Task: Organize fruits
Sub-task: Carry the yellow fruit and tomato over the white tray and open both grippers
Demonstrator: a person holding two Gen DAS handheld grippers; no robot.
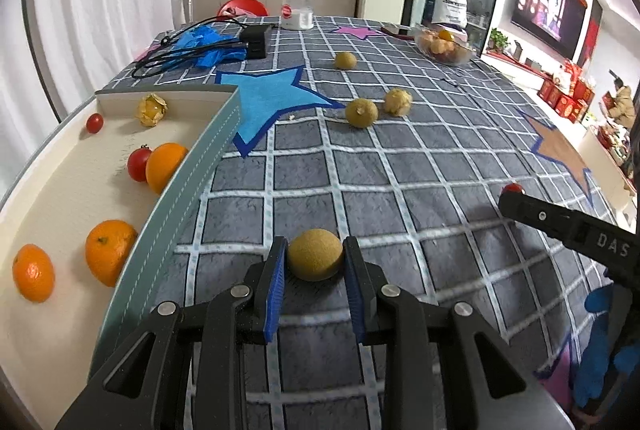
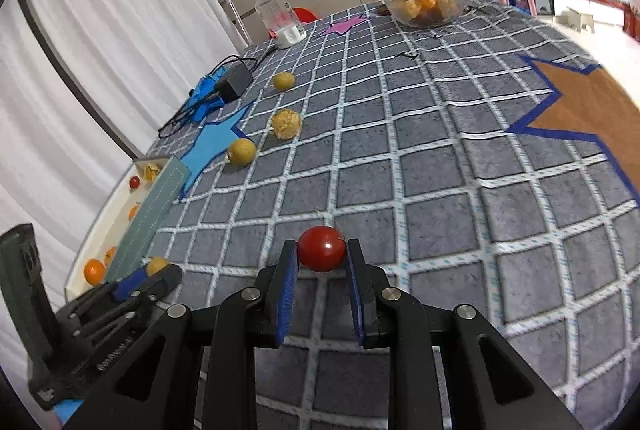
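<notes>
Desk (image 1: 420,166) under grey checked cloth, biggest thing in view. White tray (image 1: 60,166) with teal rim at its left edge, already holding oranges, cherry tomatoes and one husked physalis. Loose fruit on cloth farther back: two longans, one husked physalis; glass bowl of fruit far right. Left claw (image 1: 315,262) nearly closed, pads pressing both sides of a longan (image 1: 315,259), just beside tray rim. Right claw (image 2: 322,254) fully closed on a cherry tomato (image 2: 321,248), well right of tray. Risks: tomato is smooth and soft, so tight squeeze may split it or it pops out; round longan may roll free; either claw could clip tray rim crossing over.
</notes>
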